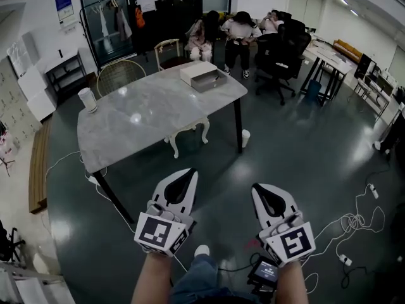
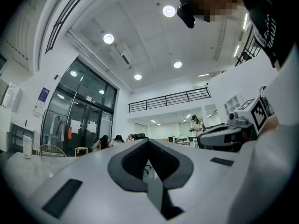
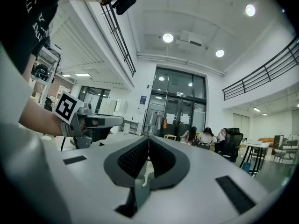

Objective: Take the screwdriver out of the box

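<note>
The left gripper [image 1: 188,175] is clenched, its white jaws meeting tip to tip with nothing between them. The right gripper [image 1: 260,188] is closed and empty likewise. Both hang over the glossy dark green floor [image 1: 297,138], well apart from the grey marble-topped table [image 1: 145,116] ahead. Near the table's far edge lies a flat whitish rectangular box [image 1: 204,76]. The screwdriver cannot be made out, as the box's inside is too small to read.
</note>
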`<action>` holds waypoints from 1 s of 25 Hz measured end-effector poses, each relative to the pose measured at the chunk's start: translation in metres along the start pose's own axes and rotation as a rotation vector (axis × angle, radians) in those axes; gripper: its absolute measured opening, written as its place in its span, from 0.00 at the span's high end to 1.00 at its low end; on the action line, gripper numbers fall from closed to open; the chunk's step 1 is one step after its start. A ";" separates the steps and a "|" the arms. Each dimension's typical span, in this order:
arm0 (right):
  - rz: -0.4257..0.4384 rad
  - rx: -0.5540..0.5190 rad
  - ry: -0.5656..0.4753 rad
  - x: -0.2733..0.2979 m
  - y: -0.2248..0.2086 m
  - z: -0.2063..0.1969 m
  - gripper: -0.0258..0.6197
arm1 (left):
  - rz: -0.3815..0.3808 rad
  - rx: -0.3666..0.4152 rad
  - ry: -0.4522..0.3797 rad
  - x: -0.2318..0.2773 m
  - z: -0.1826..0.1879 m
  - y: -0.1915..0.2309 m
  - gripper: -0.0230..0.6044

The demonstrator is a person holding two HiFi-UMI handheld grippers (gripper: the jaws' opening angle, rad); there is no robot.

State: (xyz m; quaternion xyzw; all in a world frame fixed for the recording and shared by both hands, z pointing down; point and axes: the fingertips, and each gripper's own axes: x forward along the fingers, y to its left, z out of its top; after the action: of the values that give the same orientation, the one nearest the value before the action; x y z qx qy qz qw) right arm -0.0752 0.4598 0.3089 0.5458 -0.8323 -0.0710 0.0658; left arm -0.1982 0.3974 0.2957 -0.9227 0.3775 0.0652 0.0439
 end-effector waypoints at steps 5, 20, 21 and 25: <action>-0.022 -0.015 0.023 0.062 -0.026 0.000 0.92 | -0.026 0.001 -0.004 0.050 0.000 0.050 0.94; -0.063 -0.030 0.020 0.157 -0.084 -0.003 0.92 | -0.028 -0.001 -0.014 0.128 -0.014 0.125 0.94; -0.063 -0.024 0.016 0.163 -0.090 -0.006 0.92 | -0.023 0.002 -0.012 0.134 -0.017 0.128 0.94; -0.061 -0.007 0.003 0.193 -0.121 -0.011 0.92 | -0.002 0.008 -0.002 0.169 -0.027 0.143 0.94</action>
State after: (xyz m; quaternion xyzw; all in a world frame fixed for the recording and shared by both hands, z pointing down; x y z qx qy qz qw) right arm -0.0402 0.2343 0.3031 0.5707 -0.8150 -0.0753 0.0667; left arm -0.1772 0.1756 0.2924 -0.9229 0.3767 0.0644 0.0479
